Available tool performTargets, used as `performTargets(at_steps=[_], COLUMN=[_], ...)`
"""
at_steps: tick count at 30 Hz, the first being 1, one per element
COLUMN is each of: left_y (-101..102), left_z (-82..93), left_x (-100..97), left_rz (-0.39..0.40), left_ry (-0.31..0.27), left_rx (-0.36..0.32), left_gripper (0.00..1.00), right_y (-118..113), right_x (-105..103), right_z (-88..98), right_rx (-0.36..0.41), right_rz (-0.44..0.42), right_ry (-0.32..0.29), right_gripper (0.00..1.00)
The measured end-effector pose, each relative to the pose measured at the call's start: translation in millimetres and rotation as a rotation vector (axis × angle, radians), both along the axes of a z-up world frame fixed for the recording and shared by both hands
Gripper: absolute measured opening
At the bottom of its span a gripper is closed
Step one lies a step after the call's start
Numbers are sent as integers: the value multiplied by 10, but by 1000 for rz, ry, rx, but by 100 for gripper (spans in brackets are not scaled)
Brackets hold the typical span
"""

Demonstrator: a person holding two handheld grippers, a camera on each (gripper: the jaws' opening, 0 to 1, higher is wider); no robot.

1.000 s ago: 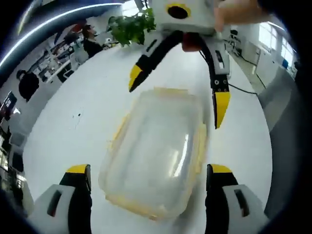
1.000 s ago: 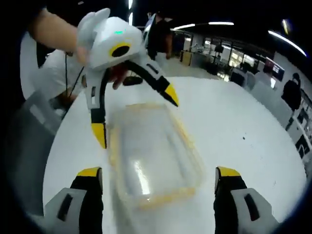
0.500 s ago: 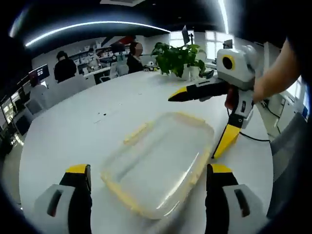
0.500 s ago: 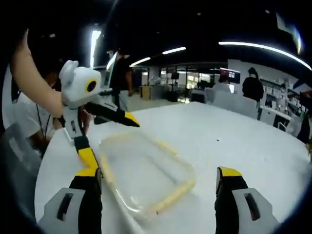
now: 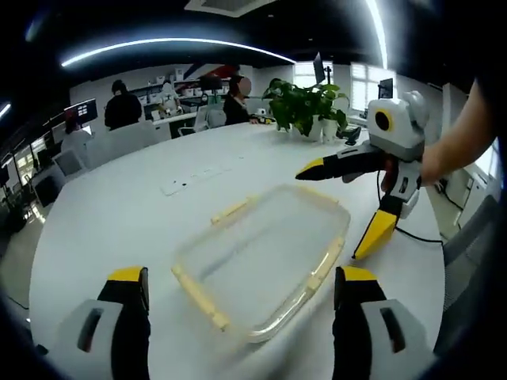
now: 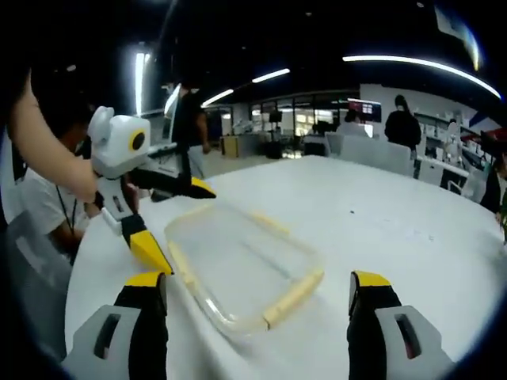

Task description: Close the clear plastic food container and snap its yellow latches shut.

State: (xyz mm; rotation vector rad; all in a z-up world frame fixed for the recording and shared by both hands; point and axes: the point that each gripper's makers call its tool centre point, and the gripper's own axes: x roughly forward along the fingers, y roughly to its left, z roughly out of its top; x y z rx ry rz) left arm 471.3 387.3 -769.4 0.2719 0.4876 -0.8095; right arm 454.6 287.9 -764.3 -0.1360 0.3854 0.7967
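I see the clear container (image 5: 265,269) lying on the white worktop (image 5: 119,214) between my two wide-open, empty grippers, left gripper (image 5: 242,305) at one short end, right gripper (image 6: 257,305) at the other.

A broad white table (image 5: 119,214) carries a clear plastic container (image 5: 265,265) with yellow latches (image 5: 200,286), lying flat near the centre. At one o'clock, by the far edge, stands a potted plant (image 5: 305,103).
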Motion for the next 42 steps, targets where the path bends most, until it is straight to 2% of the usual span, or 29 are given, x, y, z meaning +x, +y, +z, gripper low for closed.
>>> performTargets(at_steps=[6,9,16,31,34,42], left_y=[53,72,123,302,329,422], left_z=[18,-5,2,56,85,74], left_x=[-72,-106,-139,-125,-150,-225], left_rz=[25,23,60,131,148,182], left_ry=[3,-1,15,15,13,23], left_rx=[-20,-5,-34,-72,-85,-106], left_gripper=[96,96,96,94,94,93], right_y=[-72,-98,-181,-294,-336,-442], right_x=[-68,-92,-174,-236,-252,-361], right_z=[16,27,-35,60,93,74], right_rx=[-5,6,9,44,63,55], right_rz=[-20,-29,-54,-81,-100,-114], right_ry=[1,4,21,12,11,18], right_gripper=[96,96,95,92,92,90])
